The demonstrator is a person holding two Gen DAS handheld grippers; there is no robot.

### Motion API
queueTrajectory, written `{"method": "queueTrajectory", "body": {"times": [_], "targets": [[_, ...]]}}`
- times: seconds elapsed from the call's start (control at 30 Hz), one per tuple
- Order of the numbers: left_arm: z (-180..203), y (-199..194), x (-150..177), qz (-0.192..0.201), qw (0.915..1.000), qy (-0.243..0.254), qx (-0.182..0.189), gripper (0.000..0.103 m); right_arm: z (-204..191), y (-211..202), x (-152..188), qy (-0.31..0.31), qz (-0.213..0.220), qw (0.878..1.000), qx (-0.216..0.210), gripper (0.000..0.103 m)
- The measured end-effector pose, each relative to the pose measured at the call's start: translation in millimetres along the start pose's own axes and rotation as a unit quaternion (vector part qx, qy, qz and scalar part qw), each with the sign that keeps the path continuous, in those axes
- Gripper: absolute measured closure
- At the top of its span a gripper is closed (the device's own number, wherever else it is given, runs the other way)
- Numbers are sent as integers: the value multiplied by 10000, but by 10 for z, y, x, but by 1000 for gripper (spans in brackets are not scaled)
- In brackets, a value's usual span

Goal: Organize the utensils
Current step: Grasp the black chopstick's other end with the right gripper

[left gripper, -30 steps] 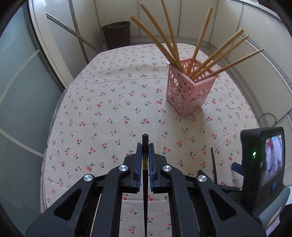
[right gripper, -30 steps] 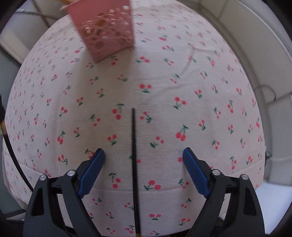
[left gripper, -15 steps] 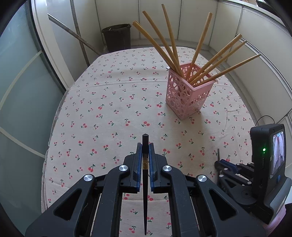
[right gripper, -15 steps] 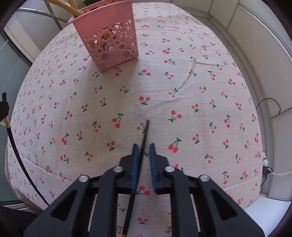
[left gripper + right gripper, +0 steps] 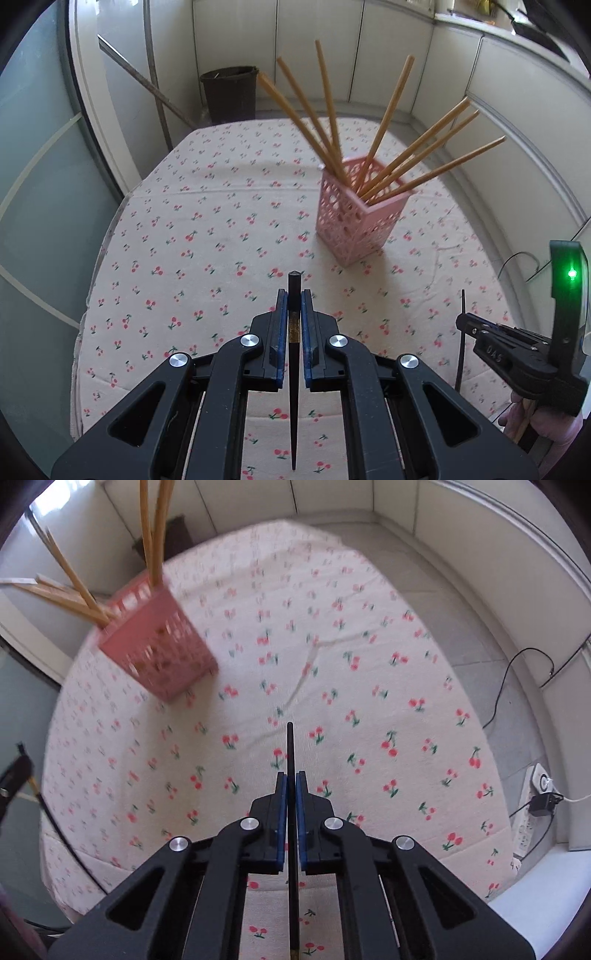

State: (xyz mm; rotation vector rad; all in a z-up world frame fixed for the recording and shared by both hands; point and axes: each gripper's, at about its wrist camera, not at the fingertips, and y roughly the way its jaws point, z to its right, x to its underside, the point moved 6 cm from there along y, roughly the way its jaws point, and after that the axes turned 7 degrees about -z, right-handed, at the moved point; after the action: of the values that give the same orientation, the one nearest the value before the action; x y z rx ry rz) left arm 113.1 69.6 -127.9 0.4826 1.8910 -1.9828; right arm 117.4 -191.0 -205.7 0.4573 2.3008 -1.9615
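My left gripper [image 5: 294, 295] is shut on a black chopstick [image 5: 293, 373], held above the near part of the table. My right gripper [image 5: 290, 777] is shut on a second black chopstick [image 5: 290, 749], lifted off the cloth. In the left wrist view the right gripper [image 5: 466, 322] shows at the right edge with its chopstick [image 5: 460, 347]. A pink lattice holder [image 5: 354, 221] stands on the table with several wooden chopsticks [image 5: 391, 122] fanned out of it. The holder also shows in the right wrist view [image 5: 159, 657], far left of my right gripper.
The oval table wears a cherry-print cloth [image 5: 207, 236]. A dark bin [image 5: 229, 94] stands on the floor beyond the far edge. Walls curve round the right side. A power strip and cables [image 5: 535, 801] lie on the floor to the right.
My right gripper closed on the black chopstick that lay on the cloth and lifted it, tilting up toward the holder. My left gripper kept its hold and rose slightly.
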Motion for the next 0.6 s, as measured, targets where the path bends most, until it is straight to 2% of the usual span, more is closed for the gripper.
{"method": "queueTrajectory", "body": {"times": [0.1,0.23,0.3,0.6], "targets": [[26,-89,-34,223,9997,-22,111,96,13,-296,-46,54,441,9986,-279,98],[60,-183,-52,339,9991,-92,220,96,-205,-600,-15,7,845,9948,-576,98],[69,-252,-64,409,9988,-111,264,96,-390,-708,9,-38,982,9928,-689,98],[137,-714,-217,867,9953,-78,423,96,-506,-1242,98,-139,1416,9829,-1167,98]]}}
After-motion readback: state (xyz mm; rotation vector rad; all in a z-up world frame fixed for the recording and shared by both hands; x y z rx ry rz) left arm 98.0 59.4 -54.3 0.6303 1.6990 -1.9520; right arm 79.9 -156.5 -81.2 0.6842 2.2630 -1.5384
